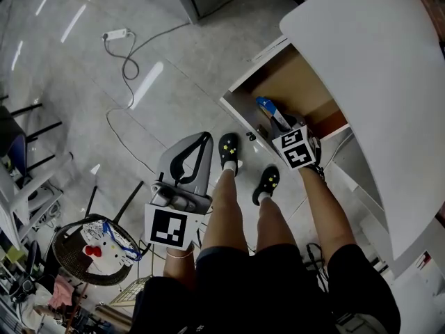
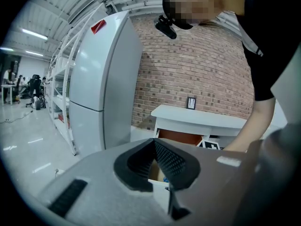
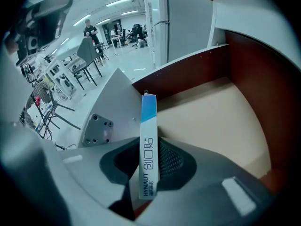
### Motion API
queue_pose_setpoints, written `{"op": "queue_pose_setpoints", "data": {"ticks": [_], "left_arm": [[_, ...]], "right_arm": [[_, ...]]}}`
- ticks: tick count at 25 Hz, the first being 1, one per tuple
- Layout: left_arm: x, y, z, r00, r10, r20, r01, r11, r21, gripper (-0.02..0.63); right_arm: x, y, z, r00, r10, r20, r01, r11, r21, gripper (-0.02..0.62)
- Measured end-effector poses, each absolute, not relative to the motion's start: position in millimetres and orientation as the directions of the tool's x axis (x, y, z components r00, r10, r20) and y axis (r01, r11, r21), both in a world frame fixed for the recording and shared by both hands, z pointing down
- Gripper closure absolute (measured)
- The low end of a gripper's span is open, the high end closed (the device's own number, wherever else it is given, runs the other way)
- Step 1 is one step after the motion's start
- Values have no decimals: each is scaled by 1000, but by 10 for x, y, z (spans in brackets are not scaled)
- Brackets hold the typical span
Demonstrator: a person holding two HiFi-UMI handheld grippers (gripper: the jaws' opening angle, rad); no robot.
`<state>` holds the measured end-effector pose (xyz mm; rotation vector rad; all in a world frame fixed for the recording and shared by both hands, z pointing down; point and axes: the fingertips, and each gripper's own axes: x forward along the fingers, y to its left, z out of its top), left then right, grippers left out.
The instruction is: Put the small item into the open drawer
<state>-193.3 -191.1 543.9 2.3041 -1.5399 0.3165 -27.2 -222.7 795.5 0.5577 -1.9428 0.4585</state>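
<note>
The small item is a slim blue-and-white box [image 3: 148, 149]. It stands on end between the pads of my right gripper [image 3: 151, 154], which is shut on it. In the head view the right gripper [image 1: 279, 122] points steeply down and holds the box [image 1: 268, 108] inside the open drawer [image 1: 295, 82]. The drawer's beige floor [image 3: 211, 121] and brown walls lie just below the box. My left gripper [image 1: 198, 148] hangs at the person's left side, well away from the drawer. Its jaw tips meet with nothing between them, and the left gripper [image 2: 155, 147] looks toward the drawer front.
A white desk top [image 1: 375, 68] overhangs the drawer on the right. The person's feet in black clogs [image 1: 229, 149] stand before the drawer. A power strip with its cable [image 1: 117, 34] lies on the floor, and a wire basket with a toy [image 1: 97, 252] sits at lower left. A white cabinet [image 2: 103, 79] stands by the brick wall.
</note>
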Motion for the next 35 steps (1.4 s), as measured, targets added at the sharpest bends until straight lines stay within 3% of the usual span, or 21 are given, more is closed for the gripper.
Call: {"op": "queue_pose_setpoints", "data": {"ticks": [17,29,35], "left_arm": [[-2046,-1895,5486,366,-848,384,-930,-327,165,614],[-2068,-1890,5498,356,-849,389,-934,-318,161,614],[-2061,-1865,5527,357,-844,399,-934,-318,162,614]], "right_arm": [[-301,-2292,8120,-302,-146,942,-509,860,-30,502],[-342,-2240,8213,-326,-115,938,-502,862,-69,492],[-356,-2242,8205,-319,-124,939,-494,868,-53,465]]}}
